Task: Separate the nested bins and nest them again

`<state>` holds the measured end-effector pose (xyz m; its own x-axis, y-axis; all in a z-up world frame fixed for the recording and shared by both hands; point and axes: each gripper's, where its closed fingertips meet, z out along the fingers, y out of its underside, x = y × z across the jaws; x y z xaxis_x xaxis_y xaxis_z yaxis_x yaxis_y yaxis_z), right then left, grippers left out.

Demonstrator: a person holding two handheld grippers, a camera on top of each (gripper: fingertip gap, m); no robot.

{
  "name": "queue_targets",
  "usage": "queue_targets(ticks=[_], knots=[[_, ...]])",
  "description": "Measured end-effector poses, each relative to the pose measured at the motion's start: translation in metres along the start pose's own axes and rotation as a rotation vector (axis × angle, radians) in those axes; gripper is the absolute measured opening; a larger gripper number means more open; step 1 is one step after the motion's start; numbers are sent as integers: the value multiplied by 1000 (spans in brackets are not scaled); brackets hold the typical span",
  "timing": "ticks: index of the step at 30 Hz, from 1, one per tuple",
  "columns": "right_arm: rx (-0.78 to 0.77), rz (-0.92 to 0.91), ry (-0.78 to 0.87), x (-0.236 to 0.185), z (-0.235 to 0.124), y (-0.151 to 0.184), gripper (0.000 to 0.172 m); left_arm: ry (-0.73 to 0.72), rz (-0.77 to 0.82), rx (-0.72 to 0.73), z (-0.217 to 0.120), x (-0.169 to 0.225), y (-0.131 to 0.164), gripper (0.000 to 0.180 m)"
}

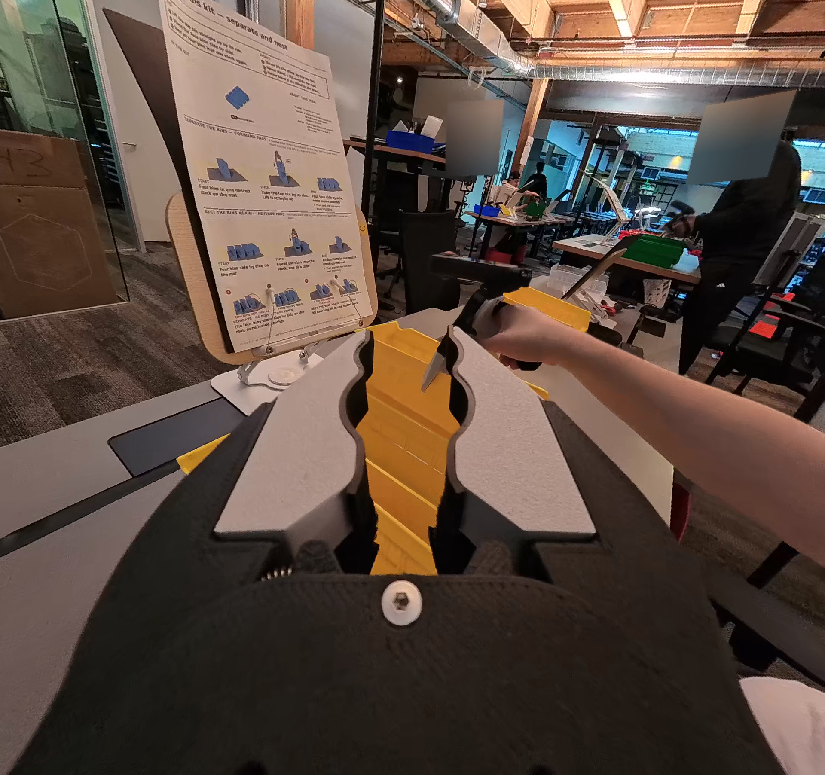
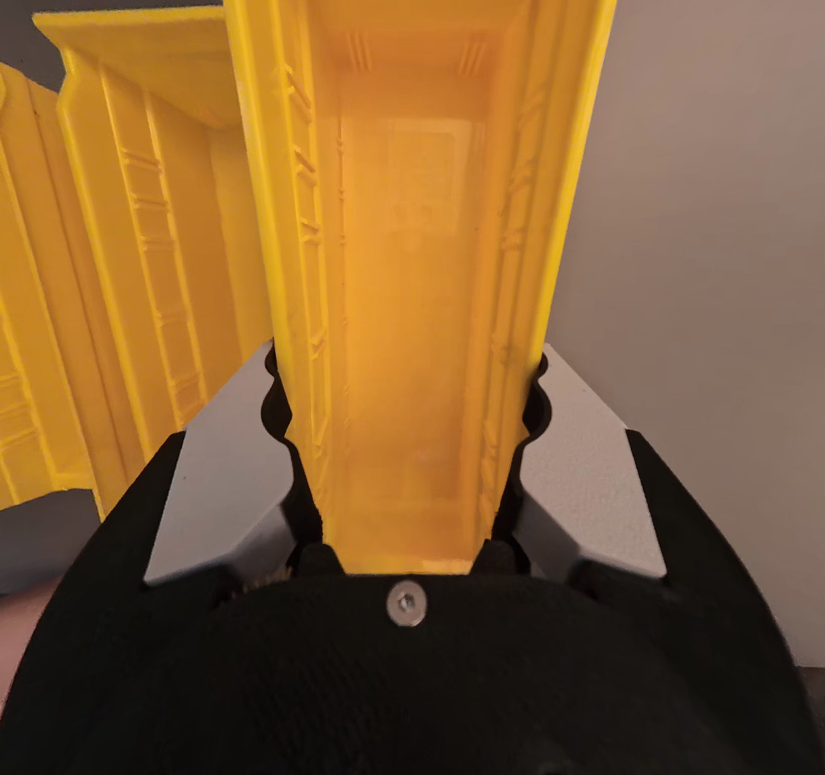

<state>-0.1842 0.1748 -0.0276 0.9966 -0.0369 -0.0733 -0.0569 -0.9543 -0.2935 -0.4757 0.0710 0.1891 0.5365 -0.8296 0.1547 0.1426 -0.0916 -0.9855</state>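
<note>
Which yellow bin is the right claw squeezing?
The narrow yellow plastic bin on the right, clamped between the right claw; the other bins stand untouched beside it.

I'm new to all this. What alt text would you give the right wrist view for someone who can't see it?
A narrow yellow plastic bin, its open inside facing the camera, sits clamped between the two grey-and-black fingers of a handheld tool. Two more yellow ribbed bins stand side by side to its left, with a plain grey surface behind.

Your grey surface (image 1: 67, 477) fills the lower left of the left wrist view. On it you have a dark mat (image 1: 178, 436) at left centre, yellow bins (image 1: 402, 378) in the middle, and a document stand's white base (image 1: 250, 390) just beyond the mat.
</note>
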Motion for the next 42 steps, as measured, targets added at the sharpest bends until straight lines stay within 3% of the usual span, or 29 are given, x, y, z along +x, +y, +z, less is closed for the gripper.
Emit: queue_targets(ticks=[19,24,31,33,36,42], knots=[[5,-34,19,-4,21,6,123,-1,-2,-10,2,-1,2,31],[162,-126,34,-16,-13,-16,112,-1,0,-14,3,0,3,31],[341,-281,-191,-84,-60,-9,108,-1,0,-20,4,0,4,31],[274,-285,-246,-104,-48,7,109,-3,0,-20,4,0,3,31],[123,-306,-198,-116,-14,27,116,-4,2,-24,4,1,4,31],[-14,-277,-107,-121,22,31,116,4,8,-20,2,3,3,31]])
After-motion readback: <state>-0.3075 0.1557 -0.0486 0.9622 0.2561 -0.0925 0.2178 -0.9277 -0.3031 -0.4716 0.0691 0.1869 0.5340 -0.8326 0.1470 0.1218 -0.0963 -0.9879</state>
